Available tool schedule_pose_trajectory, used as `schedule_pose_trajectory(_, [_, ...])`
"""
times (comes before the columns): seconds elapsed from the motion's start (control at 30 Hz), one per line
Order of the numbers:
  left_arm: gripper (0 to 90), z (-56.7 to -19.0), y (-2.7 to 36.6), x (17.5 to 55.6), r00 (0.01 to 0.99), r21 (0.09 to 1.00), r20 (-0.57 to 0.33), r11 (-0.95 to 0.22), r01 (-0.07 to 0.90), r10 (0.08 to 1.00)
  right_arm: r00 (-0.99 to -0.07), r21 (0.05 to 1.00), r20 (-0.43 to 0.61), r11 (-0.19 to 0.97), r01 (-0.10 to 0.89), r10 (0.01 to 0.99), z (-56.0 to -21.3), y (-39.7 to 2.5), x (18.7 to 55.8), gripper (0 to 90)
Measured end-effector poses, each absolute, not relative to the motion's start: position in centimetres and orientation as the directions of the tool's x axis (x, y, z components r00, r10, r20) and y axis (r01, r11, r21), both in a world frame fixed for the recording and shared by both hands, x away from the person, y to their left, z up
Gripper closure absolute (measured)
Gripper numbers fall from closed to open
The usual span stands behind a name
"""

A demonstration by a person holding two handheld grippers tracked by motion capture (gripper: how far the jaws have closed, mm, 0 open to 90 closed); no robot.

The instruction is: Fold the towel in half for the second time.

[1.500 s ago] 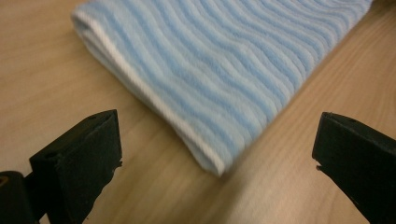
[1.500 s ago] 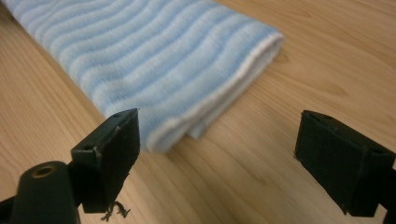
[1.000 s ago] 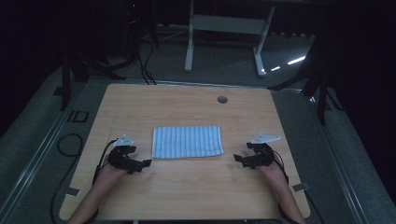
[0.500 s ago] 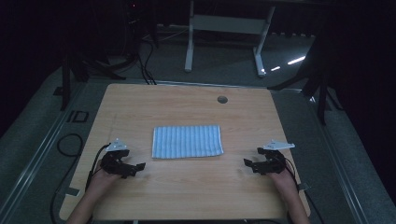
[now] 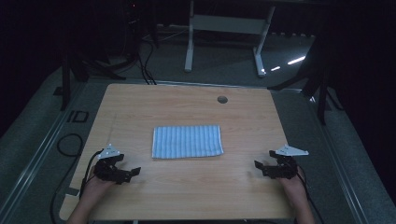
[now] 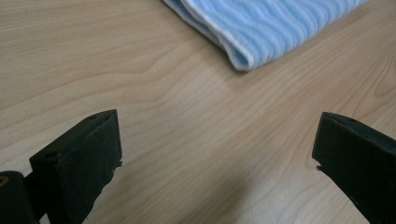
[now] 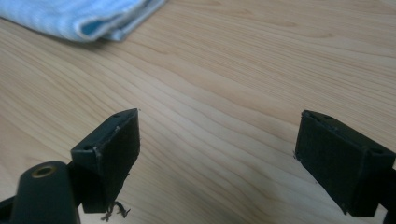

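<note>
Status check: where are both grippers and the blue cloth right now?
Left gripper open, empty. Right gripper open, empty. Folded cloth flat mid-table, untouched, nothing in the way.

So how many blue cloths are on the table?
1. The folded blue striped cloth lies flat in the middle of the table, between the two grippers, touching neither.

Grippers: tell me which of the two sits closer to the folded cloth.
The left gripper: less bare table separates it from the blue striped cloth than separates the right gripper, out near the table's edge.
</note>
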State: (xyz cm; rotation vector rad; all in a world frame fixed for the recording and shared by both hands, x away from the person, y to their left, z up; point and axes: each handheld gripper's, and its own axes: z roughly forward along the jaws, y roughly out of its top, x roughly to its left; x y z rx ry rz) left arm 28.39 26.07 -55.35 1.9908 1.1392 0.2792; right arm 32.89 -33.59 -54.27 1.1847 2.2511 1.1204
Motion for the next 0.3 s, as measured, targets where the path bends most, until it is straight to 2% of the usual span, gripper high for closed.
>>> schedule_pose_trajectory(0.3, [1.2,-55.82,26.03,28.25,0.575,0.732,-0.192,-0.274,0.624,0.795,-0.586,0.782,0.037,0.342,0.521,0.810,-54.47,-33.79,32.99,13.9])
